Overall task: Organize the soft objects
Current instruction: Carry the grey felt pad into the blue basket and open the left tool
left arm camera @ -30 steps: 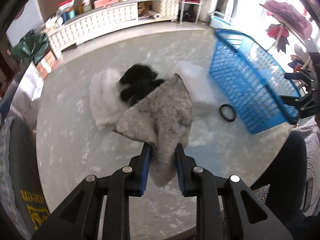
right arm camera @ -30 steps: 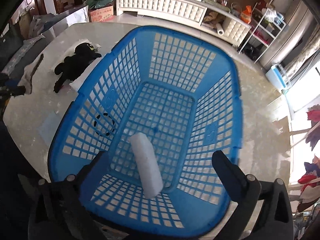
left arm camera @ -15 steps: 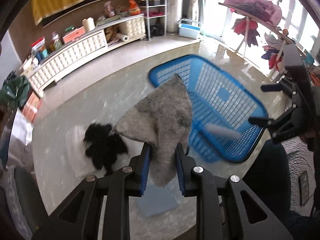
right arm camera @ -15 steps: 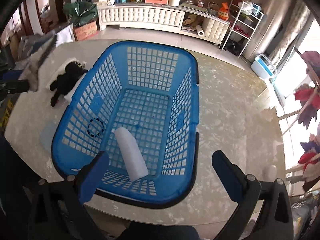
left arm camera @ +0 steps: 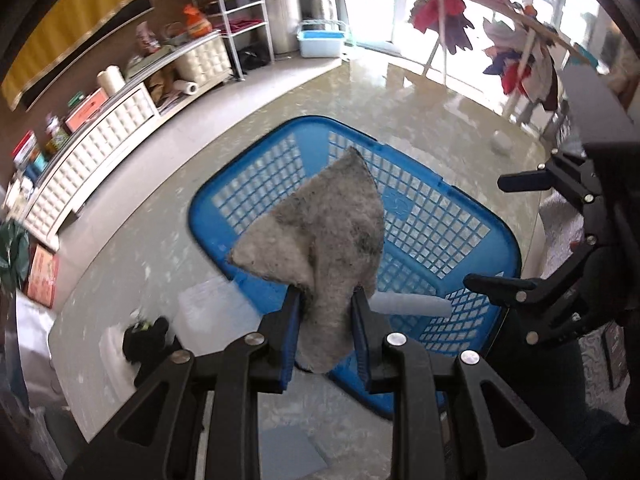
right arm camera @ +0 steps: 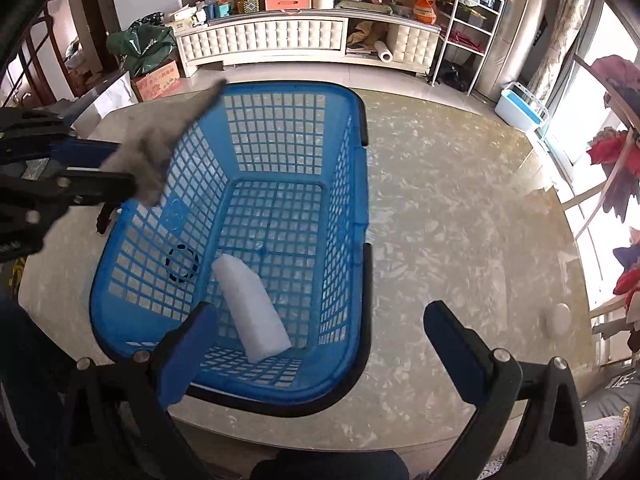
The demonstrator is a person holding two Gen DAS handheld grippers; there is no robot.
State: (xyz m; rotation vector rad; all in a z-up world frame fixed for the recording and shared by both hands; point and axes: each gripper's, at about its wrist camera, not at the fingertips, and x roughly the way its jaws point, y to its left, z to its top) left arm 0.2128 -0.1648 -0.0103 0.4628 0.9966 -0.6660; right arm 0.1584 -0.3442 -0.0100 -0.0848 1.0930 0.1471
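Note:
My left gripper (left arm camera: 325, 308) is shut on a grey felt cloth (left arm camera: 320, 236), which hangs above the near-left rim of the blue lattice basket (left arm camera: 432, 232). From the right wrist view the same cloth (right arm camera: 160, 148) and left gripper (right arm camera: 132, 176) show over the basket's left wall (right arm camera: 140, 240). A white foam roll (right arm camera: 252, 312) lies on the basket floor. My right gripper (right arm camera: 320, 336) stands open and empty above the basket's near end. A black plush toy (left arm camera: 144, 340) rests on a white cloth (left arm camera: 116, 356) at the table's left.
The basket sits on a round marble-patterned table (right arm camera: 460, 220). A black hair band (right arm camera: 182, 262) shows through the basket's left wall. A small white object (right arm camera: 558, 318) lies near the table's right edge. A white cabinet (right arm camera: 280, 44) and a clothes rack (left arm camera: 500, 20) stand beyond.
My left gripper has carried the grey cloth rightward from over the black toy to above the basket. The right gripper drew back slightly, so the basket shows smaller in its view.

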